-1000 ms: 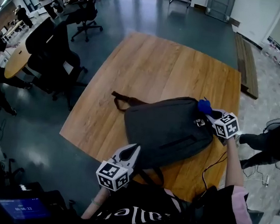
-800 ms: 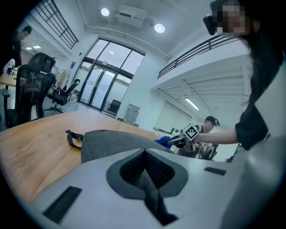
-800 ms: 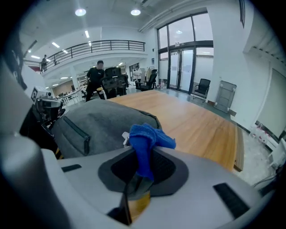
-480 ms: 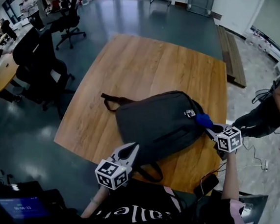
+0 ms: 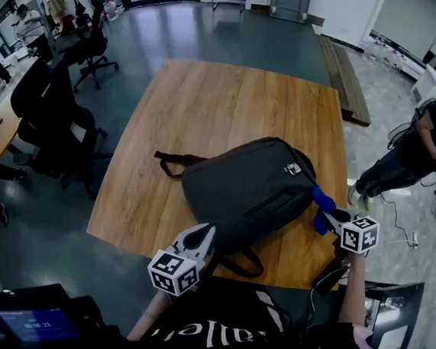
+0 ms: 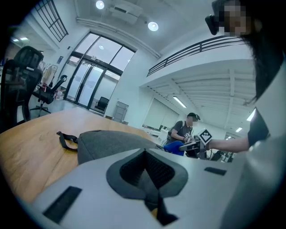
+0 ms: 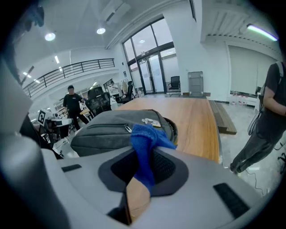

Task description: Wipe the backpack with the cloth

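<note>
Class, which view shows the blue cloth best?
Right gripper view: the cloth sits close up, clamped in the right gripper. Head view shows a small blue scrap beside the backpack; left gripper view, a distant patch.

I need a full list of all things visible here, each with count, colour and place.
backpack: one, dark grey, lying on the table
cloth: one, blue, by the backpack's right edge
table: one, light wood, centre
office chairs: several, black, left of the table
bystander: one, dark clothes, right of the table
left claw: one, grey, shut, empty, over the table's near edge
right claw: one, grey, shut on the cloth
</note>
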A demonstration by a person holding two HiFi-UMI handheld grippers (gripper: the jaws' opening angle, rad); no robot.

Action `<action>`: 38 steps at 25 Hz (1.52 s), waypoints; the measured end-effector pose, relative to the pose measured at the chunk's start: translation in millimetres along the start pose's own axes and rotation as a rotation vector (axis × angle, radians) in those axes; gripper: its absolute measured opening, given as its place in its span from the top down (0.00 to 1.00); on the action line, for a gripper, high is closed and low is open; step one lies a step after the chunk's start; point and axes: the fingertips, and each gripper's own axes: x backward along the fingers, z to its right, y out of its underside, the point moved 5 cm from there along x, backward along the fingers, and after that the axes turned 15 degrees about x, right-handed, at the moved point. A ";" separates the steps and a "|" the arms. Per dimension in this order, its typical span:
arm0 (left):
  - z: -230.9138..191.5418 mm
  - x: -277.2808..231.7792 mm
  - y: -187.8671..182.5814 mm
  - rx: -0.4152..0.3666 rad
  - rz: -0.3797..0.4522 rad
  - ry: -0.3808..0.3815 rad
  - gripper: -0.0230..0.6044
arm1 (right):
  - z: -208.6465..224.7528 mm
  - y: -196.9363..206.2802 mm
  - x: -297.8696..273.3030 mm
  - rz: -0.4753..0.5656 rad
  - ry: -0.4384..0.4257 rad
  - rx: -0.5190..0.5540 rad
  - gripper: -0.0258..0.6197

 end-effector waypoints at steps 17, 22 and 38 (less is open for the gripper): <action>-33.7 58.3 24.2 0.003 -0.112 0.108 0.97 | -155.7 -55.4 48.3 0.255 0.107 -0.073 0.86; -27.5 68.5 45.4 0.016 -0.161 0.149 0.97 | -201.0 -32.3 56.9 0.305 0.141 -0.187 0.86; 37.5 100.8 91.1 0.022 -0.106 0.145 0.97 | -275.0 31.9 106.2 0.402 0.089 -0.281 0.86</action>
